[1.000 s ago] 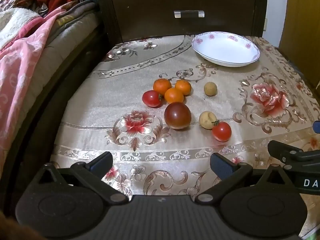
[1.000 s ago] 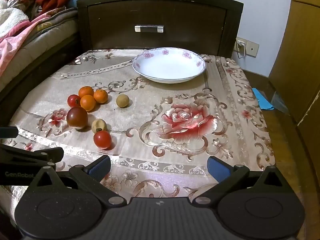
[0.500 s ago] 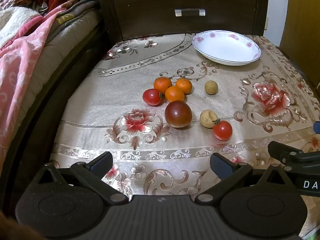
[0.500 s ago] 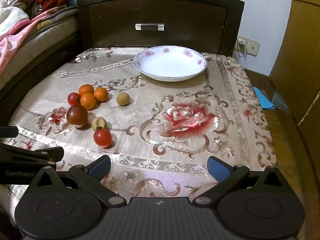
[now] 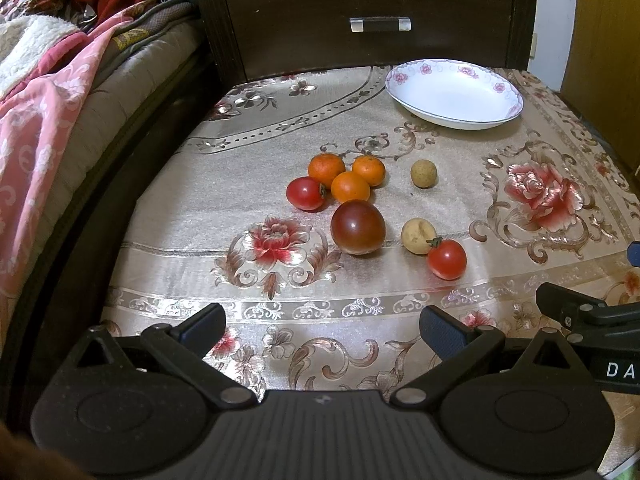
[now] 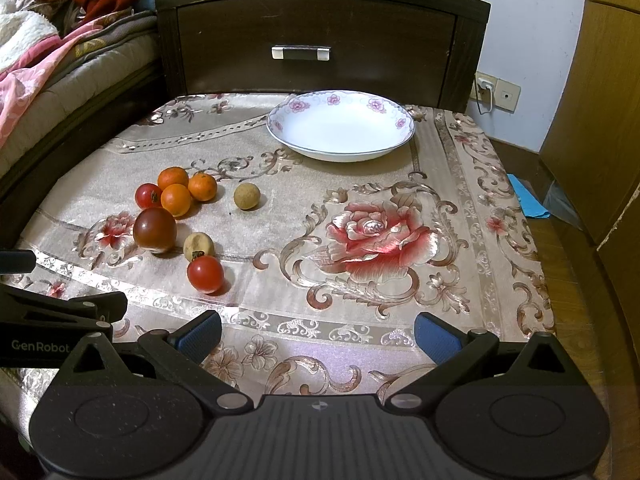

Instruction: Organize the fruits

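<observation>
Right wrist: floral tablecloth [image 6: 360, 184], dark drawer [image 6: 316, 40] behind, bed [image 6: 48, 64] left.

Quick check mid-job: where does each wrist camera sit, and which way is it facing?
Left wrist: on the left gripper, open, facing the fruit cluster around the large dark red tomato; right gripper's finger at right edge.
Right wrist: on the right gripper, open, facing the white floral-rimmed plate; left gripper at left edge.
Shared: fruit, plate, dark wooden drawer.
</observation>
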A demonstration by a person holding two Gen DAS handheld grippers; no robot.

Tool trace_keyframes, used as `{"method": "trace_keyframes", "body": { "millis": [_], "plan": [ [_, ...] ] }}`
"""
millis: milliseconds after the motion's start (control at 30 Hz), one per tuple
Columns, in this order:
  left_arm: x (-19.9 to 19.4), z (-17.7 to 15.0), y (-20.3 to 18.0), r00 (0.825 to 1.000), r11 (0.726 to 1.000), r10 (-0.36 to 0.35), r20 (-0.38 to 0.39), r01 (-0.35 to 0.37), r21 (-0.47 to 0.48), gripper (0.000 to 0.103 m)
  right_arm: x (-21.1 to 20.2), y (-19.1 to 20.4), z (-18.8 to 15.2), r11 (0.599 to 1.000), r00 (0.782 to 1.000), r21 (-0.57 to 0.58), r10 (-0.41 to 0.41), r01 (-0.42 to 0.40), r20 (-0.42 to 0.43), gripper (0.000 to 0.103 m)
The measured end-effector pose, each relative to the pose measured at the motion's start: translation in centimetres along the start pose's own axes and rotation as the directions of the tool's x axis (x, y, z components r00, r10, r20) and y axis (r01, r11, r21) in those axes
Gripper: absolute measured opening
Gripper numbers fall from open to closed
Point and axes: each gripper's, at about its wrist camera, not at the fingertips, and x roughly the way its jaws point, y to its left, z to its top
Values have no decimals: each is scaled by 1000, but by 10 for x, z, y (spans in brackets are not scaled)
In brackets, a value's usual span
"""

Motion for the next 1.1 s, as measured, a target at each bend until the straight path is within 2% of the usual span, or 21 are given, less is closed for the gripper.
{"method": "trace_keyframes", "body": {
  "millis": [1100],
  "plan": [
    [2,-3,-1,1000,1000,10,-8,-10,11,103,5,2,-3,1000,1000,-2,2,-2,-14,96]
  ]
}}
